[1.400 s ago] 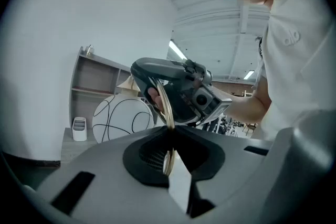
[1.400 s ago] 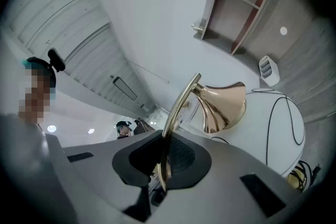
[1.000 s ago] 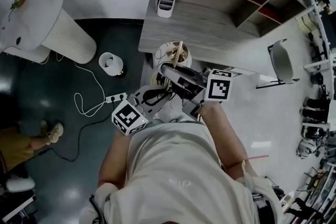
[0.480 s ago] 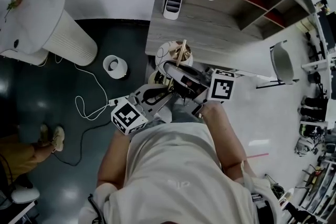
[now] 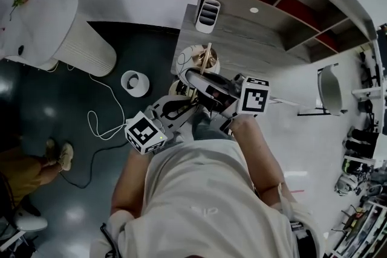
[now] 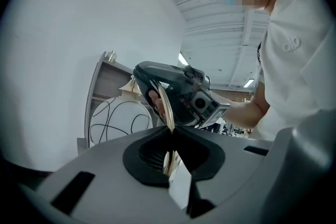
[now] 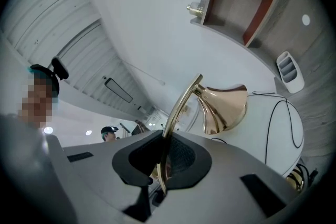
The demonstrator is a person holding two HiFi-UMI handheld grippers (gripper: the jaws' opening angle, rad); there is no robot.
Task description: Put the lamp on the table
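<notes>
My left gripper and right gripper both stay clamped tight on the thin brass arm of the white globe lamp. In the head view the grey wooden table has slid rightward. The lamp hangs mid-frame by its near-left corner, not yet set down.

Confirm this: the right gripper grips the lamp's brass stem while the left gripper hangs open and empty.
Wrong on the left gripper: the left gripper view shows it shut on the brass stem too. The right gripper does grip that stem.
</notes>
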